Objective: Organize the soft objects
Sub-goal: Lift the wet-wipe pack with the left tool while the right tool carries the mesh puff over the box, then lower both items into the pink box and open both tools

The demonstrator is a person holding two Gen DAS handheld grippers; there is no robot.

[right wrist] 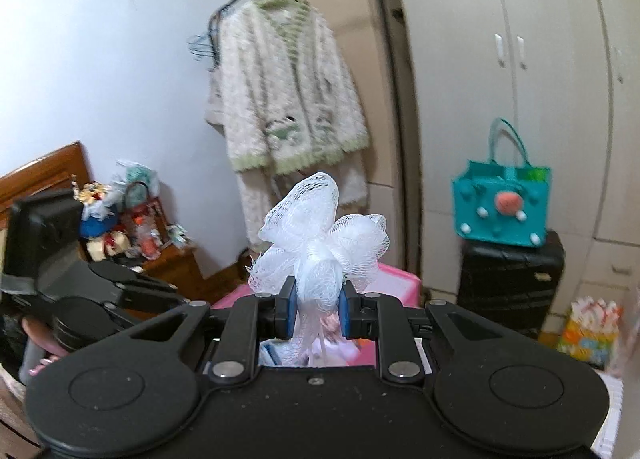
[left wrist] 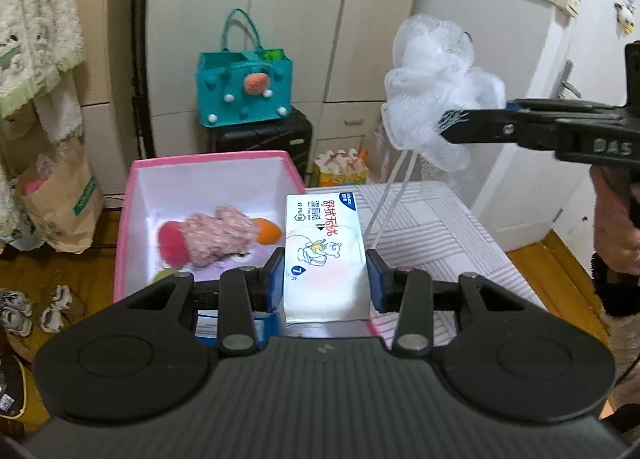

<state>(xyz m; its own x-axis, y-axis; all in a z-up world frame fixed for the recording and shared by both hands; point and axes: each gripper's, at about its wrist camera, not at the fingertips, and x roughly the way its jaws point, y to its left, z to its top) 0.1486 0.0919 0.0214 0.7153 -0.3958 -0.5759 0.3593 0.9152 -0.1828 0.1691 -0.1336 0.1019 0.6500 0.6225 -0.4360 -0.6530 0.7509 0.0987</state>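
My left gripper (left wrist: 326,279) is shut on a white pack of wet wipes (left wrist: 325,255) and holds it over the right rim of the pink box (left wrist: 132,195). A pink plush toy (left wrist: 218,237) with a red and an orange end lies in the box. My right gripper (right wrist: 316,309) is shut on a white mesh bath puff (right wrist: 320,235) and holds it in the air. In the left wrist view the right gripper (left wrist: 452,127) comes in from the right with the puff (left wrist: 436,83) above the striped surface (left wrist: 440,231), its cord hanging down.
A teal felt bag (left wrist: 244,91) stands on a black suitcase (left wrist: 260,135) by the white wardrobe (left wrist: 304,19). A paper bag (left wrist: 60,203) and slippers (left wrist: 24,309) are on the floor at left. A cardigan (right wrist: 280,91) hangs on a rack. A small yellow bag (left wrist: 344,171) stands behind the box.
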